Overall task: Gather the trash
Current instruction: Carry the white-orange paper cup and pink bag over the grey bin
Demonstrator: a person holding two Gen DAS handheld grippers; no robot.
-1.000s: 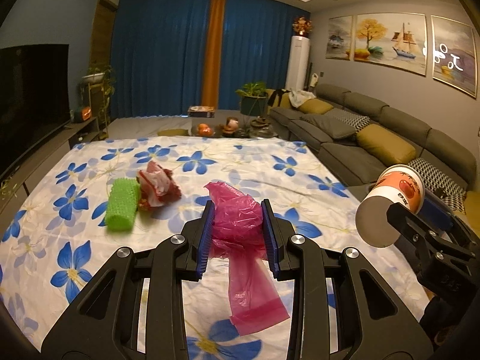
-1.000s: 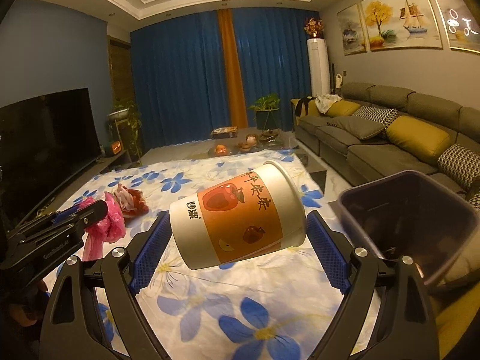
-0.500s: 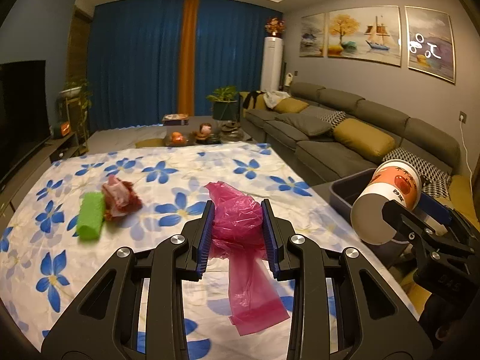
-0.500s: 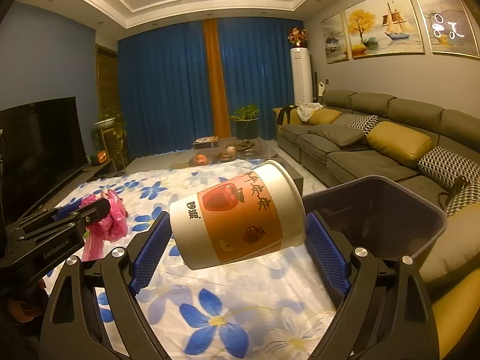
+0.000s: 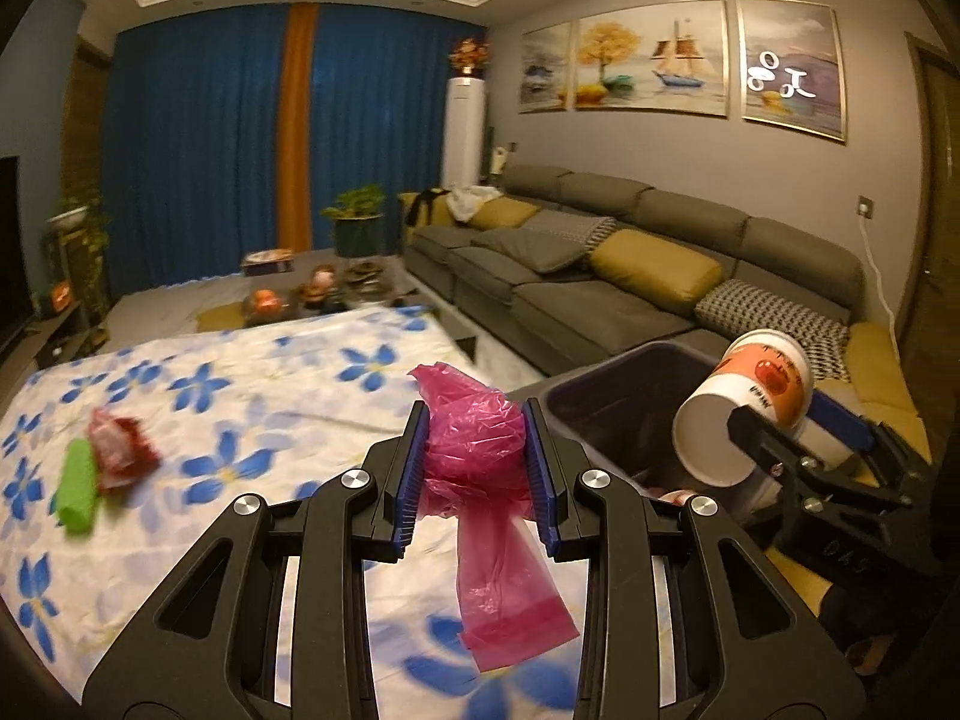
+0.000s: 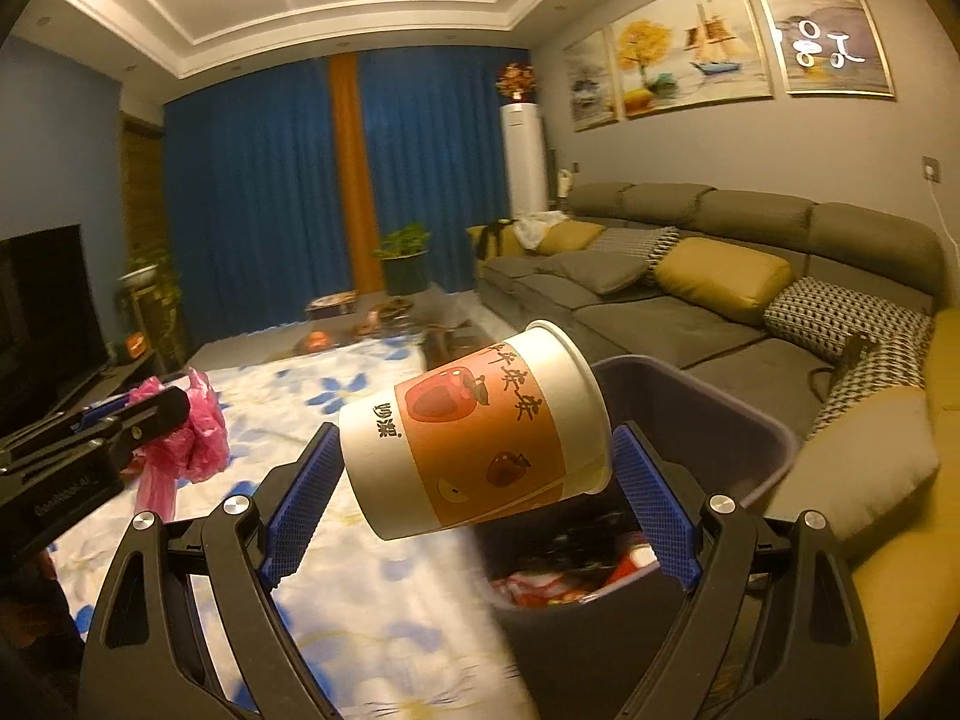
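Left gripper (image 5: 477, 468) clamps crumpled, translucent pink bag (image 5: 480, 450).

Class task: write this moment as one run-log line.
left tongs: gripping pink bag | right tongs: gripping paper cup | bin: beside cup

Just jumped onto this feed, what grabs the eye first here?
The right claw grips a big orange-and-white paper cup on its side, over the dark trash bin by the sofa. The left claw pinches a crumpled pink plastic bag above the blue-flowered sheet.
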